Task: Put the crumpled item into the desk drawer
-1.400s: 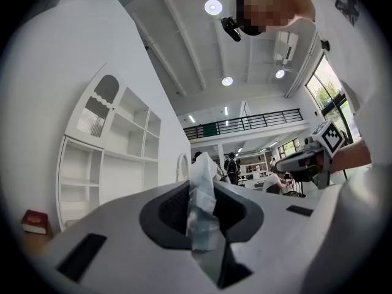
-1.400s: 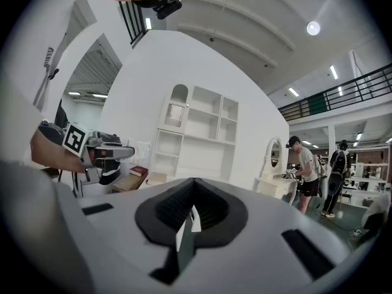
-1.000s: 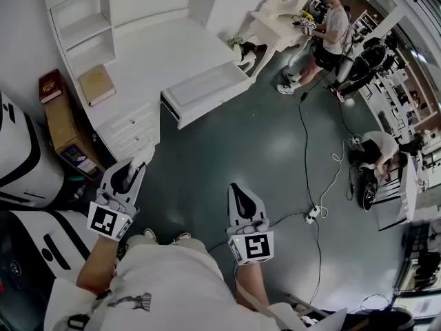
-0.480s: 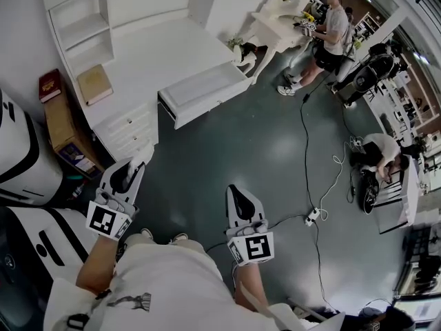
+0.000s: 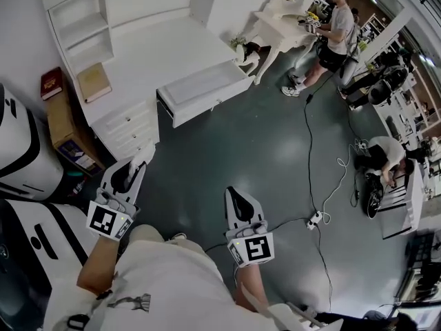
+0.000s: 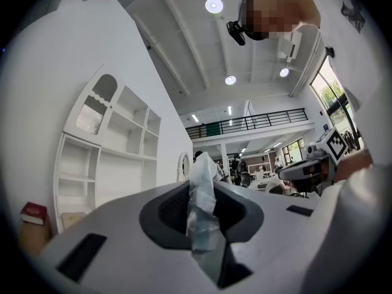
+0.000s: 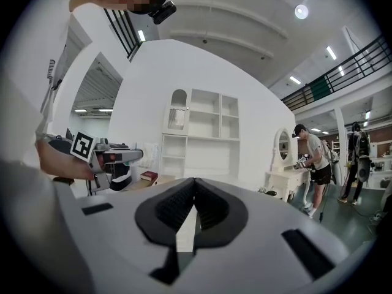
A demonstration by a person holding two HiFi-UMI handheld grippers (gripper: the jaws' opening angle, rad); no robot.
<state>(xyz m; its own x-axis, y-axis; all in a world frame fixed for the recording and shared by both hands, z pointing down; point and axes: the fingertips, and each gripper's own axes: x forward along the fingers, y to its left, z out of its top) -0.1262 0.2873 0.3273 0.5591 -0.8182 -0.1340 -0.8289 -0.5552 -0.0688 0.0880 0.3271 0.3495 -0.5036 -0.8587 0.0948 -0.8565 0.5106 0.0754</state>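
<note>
— What has been moved since a second ago?
— Both grippers have been carried a little forward across the floor (image 5: 227, 150). The desk (image 5: 158, 54) and its open drawer (image 5: 203, 88) are seen far ahead, well apart from them.
— How are the grippers held?
— The crumpled item (image 6: 201, 207), pale and translucent, is clamped upright in the left gripper (image 5: 143, 156). The right gripper (image 5: 234, 196) is closed, with nothing in it.
— What is found around the path?
— A cable (image 5: 305, 143) and power strip (image 5: 314, 218) are laid to the right. A cardboard box (image 5: 60, 123) is set at the left.
</note>
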